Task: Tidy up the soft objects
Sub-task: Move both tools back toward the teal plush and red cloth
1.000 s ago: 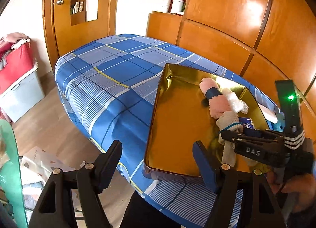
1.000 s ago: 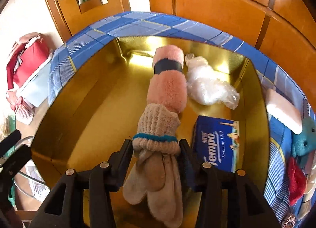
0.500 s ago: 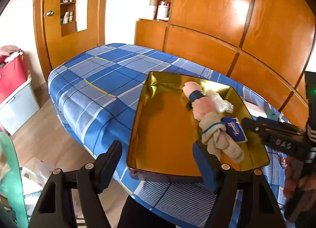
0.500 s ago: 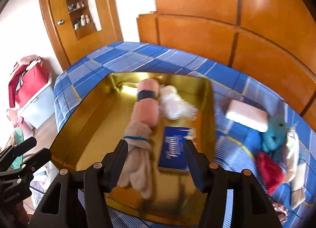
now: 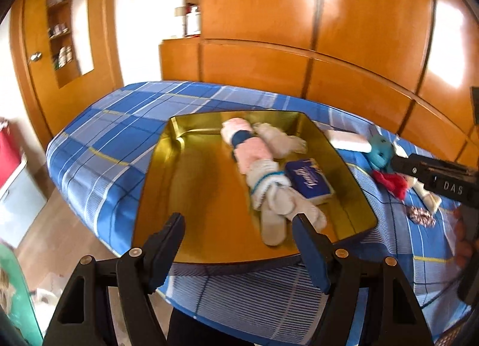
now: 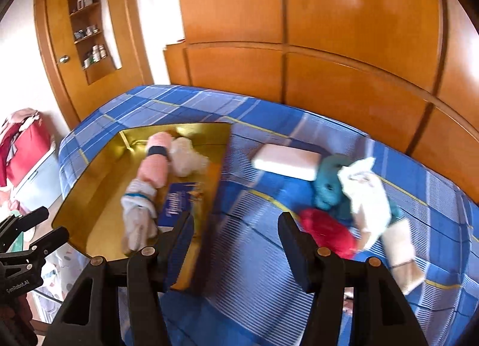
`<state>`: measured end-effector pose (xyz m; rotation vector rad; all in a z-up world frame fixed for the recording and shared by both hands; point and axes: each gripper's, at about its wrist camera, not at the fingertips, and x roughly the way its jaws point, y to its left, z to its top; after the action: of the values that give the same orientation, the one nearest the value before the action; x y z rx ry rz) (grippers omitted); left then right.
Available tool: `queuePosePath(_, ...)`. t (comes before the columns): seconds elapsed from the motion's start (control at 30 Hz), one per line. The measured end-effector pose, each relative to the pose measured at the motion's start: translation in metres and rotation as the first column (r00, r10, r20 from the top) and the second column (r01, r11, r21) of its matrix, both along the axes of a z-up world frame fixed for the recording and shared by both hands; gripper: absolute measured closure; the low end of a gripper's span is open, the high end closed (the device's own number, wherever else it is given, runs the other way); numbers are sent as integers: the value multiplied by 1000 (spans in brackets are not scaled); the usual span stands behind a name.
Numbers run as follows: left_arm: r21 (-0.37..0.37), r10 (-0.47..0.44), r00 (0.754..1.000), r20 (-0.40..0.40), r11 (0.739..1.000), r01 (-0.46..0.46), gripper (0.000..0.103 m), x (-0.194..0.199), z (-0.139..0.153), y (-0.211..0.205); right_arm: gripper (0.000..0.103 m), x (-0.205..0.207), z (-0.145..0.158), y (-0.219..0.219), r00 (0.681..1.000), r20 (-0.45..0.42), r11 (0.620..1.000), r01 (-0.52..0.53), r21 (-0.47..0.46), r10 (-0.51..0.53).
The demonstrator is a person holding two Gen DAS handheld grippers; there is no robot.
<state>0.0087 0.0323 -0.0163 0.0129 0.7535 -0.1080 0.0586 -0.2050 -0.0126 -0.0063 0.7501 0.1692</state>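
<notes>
A gold tray [image 5: 191,196] lies on the blue plaid bed [image 5: 104,148]. It holds a pink sock roll [image 5: 248,151], a cream sock bundle [image 5: 275,208], a white crinkly wad [image 5: 278,139] and a blue tissue pack [image 5: 308,180]. My left gripper [image 5: 236,218] hovers open and empty over the tray's near edge. My right gripper [image 6: 236,217] is open and empty above the bedspread, just right of the tray [image 6: 89,202]. Ahead of it lie a red soft item [image 6: 326,232], a teal plush [image 6: 327,187], a white pad [image 6: 284,160] and a white crumpled piece [image 6: 368,196].
Wooden wardrobe panels [image 5: 329,76] rise right behind the bed. A red bag [image 6: 24,142] on a pale storage box [image 6: 39,178] stands on the floor at the left. A small scrunchie [image 5: 420,217] and a cream packet [image 6: 401,250] lie near the loose items.
My right gripper let go of the cream sock bundle in the tray, drew back, rose and swung right toward the loose items. My left gripper shifted sideways, staying open and empty.
</notes>
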Motion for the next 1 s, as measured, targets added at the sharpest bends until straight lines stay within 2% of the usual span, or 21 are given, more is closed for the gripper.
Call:
queuePosePath(0.27,45,-115,993,12,992,115,29,4,8,-43,44,-15,11,-75,987,35,988,154,-14,-154)
queuePosePath(0.53,83,-220,975,19,973,218,29,8,13,-94,44,-24,0,-162,938,38,938,346,-32,-345)
queuePosePath(0.67,101,-266,964,4,959,264,29,11,12,-120,44,-28,-15,-199,901,13,901,434,20,-434)
queuePosePath(0.77,111,-297,955,-5,949,295,29,14,9,-139,44,-29,-24,-221,870,-47,866,493,82,-491)
queuePosePath(1.0,81,-348,935,-66,932,353,29,30,-3,-180,44,-31,-28,-241,843,-96,828,538,159,-530)
